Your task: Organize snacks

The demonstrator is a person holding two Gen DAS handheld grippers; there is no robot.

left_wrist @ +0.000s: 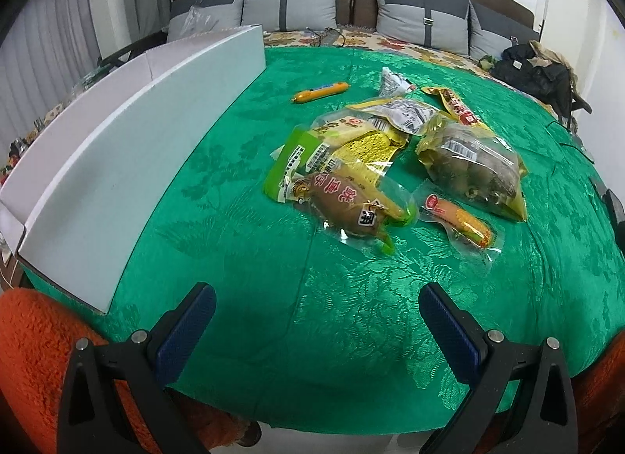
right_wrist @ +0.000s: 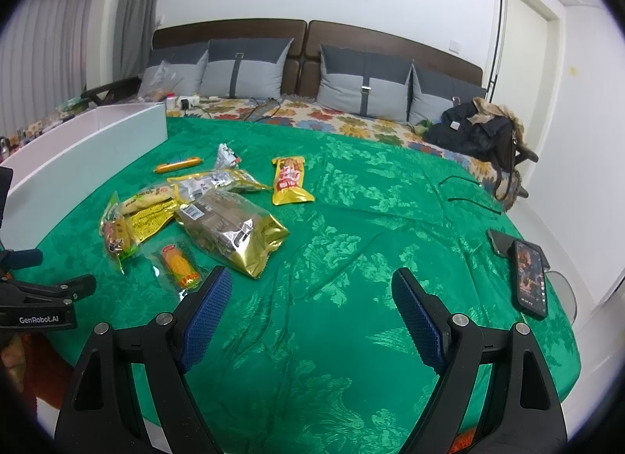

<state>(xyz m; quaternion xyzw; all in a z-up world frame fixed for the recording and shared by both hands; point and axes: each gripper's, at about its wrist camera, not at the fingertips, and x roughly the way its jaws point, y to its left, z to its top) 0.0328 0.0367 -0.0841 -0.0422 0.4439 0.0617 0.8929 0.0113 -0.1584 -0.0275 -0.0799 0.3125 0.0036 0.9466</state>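
The near part of the green cloth lies bare, so both grippers — the left gripper and the right gripper, each spread wide — have open room ahead. Further in, the heap of snack packets blocks the middle. The white box walls off the left side. On the right edge lie two phones — bare cloth between them and the heap.
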